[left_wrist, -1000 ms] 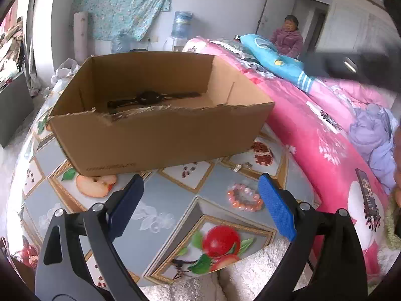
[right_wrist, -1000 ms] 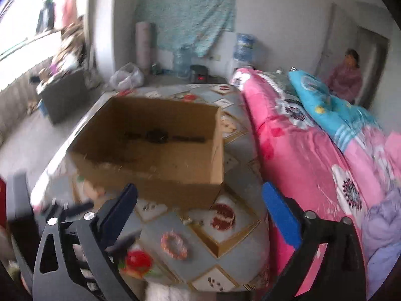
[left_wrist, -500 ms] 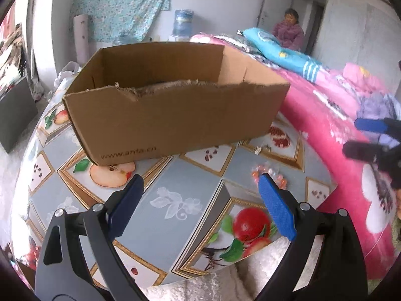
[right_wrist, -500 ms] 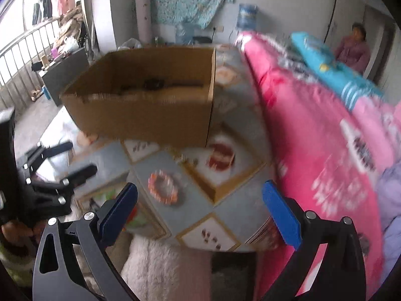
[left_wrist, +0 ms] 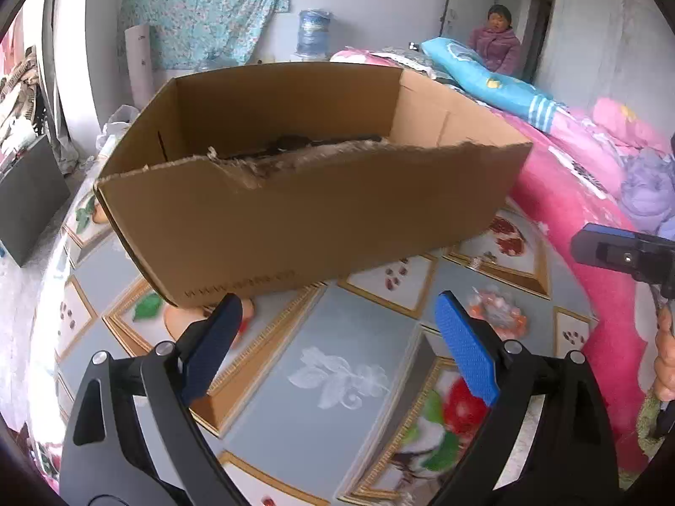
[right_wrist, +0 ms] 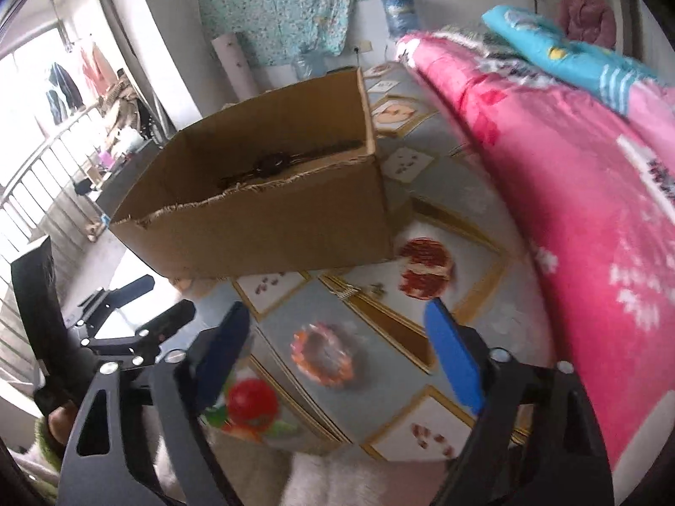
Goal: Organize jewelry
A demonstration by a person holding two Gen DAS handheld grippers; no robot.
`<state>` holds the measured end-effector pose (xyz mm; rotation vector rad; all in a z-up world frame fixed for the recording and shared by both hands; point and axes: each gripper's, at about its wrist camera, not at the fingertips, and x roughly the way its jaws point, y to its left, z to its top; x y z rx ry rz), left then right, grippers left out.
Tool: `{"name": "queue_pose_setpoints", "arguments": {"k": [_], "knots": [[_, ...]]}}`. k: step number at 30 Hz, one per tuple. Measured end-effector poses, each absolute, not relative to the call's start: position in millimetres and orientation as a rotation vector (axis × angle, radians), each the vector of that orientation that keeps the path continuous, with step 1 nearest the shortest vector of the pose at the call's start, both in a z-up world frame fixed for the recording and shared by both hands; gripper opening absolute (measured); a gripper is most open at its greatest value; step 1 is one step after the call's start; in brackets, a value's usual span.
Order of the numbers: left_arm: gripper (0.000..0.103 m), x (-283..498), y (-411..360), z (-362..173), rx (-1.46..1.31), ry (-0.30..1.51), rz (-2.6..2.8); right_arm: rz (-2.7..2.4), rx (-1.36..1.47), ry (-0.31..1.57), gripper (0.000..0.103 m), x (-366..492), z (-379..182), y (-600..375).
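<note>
A pink bead bracelet (right_wrist: 322, 352) lies on the fruit-patterned tablecloth (right_wrist: 379, 383), in front of an open cardboard box (right_wrist: 270, 227). A black watch (right_wrist: 274, 164) lies inside the box. My right gripper (right_wrist: 337, 324) hovers just above the bracelet, which shows between its blue pads untouched. Its jaws are closing. In the left wrist view the bracelet (left_wrist: 498, 312) sits right of my left gripper (left_wrist: 337, 320), which is open and holds nothing, low in front of the box (left_wrist: 303, 219). Only part of the watch (left_wrist: 291, 143) shows over the torn front wall.
A small metal clip (right_wrist: 346, 293) lies on the cloth between box and bracelet. Pink bedding (right_wrist: 569, 194) rises along the table's right side. A person (left_wrist: 498, 42) sits at the back. The table's near edge meets a white fluffy cover (right_wrist: 337, 476).
The right gripper dropped toward the bracelet, rolled, and its jaws narrowed. The left gripper moved lower and nearer the box, and the right gripper came into its view at the right edge.
</note>
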<state>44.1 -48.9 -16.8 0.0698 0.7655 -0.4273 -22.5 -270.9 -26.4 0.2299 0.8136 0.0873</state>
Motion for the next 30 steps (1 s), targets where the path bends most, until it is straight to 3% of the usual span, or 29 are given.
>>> {"name": "queue_pose_setpoints", "arguments": {"k": [12, 18, 30], "knots": [[0.089, 69.1, -39.2, -12.4, 0.042, 0.753, -0.499, 0.159, 0.319, 0.837, 0.041, 22.7, -26.8, -256.7], [0.092, 76.1, -37.9, -12.9, 0.003, 0.767, -0.514, 0.157, 0.351, 0.844, 0.036, 33.4, -27.9, -254.5], [0.093, 86.3, -37.5, -9.4, -0.063, 0.818, -0.517, 0.161, 0.384, 0.806, 0.036, 45.9, -20.6, -252.4]]}}
